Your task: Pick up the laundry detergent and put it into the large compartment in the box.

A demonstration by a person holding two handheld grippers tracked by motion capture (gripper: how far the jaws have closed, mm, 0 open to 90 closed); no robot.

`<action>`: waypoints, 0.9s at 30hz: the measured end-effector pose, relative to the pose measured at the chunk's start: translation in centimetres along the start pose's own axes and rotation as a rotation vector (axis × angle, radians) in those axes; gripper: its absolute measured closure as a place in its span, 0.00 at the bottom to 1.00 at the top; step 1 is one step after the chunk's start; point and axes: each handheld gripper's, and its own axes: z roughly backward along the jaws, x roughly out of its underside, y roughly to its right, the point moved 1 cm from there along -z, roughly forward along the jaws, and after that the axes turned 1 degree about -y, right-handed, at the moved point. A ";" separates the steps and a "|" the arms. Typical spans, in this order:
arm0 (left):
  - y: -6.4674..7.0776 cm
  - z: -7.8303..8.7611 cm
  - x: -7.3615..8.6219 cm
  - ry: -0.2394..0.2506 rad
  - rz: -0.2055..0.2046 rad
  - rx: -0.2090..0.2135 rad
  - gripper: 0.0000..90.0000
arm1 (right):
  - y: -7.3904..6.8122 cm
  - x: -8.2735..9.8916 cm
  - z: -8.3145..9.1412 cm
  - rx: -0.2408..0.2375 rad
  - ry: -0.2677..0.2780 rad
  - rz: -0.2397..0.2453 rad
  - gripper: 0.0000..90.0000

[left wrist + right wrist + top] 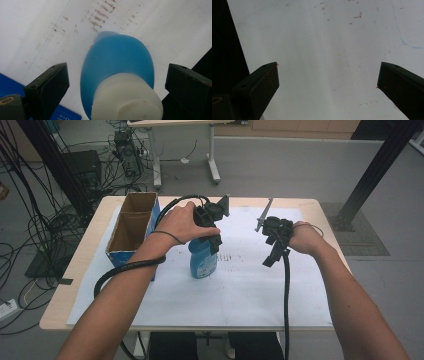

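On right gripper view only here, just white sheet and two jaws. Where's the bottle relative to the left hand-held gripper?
Observer: The blue bottle stands between the jaws of the left hand-held gripper, which is open; gaps show on both sides in the left gripper view.
Operator: Bottle upright?
Observer: Yes, in the high view it stands upright on the white sheet, its white cap toward the left gripper's camera.
Operator: Anything near it?
Observer: An open cardboard box with blue sides sits just left of the bottle, at the table's left edge.
Operator: And my gripper?
Observer: The right hand-held gripper hangs to the right of the bottle, apart from it, jaws open and holding nothing.
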 end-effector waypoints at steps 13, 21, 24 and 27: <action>0.1 0.1 -0.1 0.001 -0.001 -0.002 0.06 | 0.0 0.1 0.1 0.004 0.000 0.006 0.04; 0.1 -0.1 -0.1 -0.003 0.003 -0.001 0.06 | 0.1 0.1 0.0 0.001 0.001 0.003 0.04; 0.1 0.0 -0.1 -0.001 0.006 -0.004 0.06 | 0.0 0.1 0.0 0.003 0.002 0.002 0.04; 0.0 0.0 0.0 -0.001 0.006 0.003 0.06 | 0.0 0.1 0.1 0.008 0.003 0.007 0.04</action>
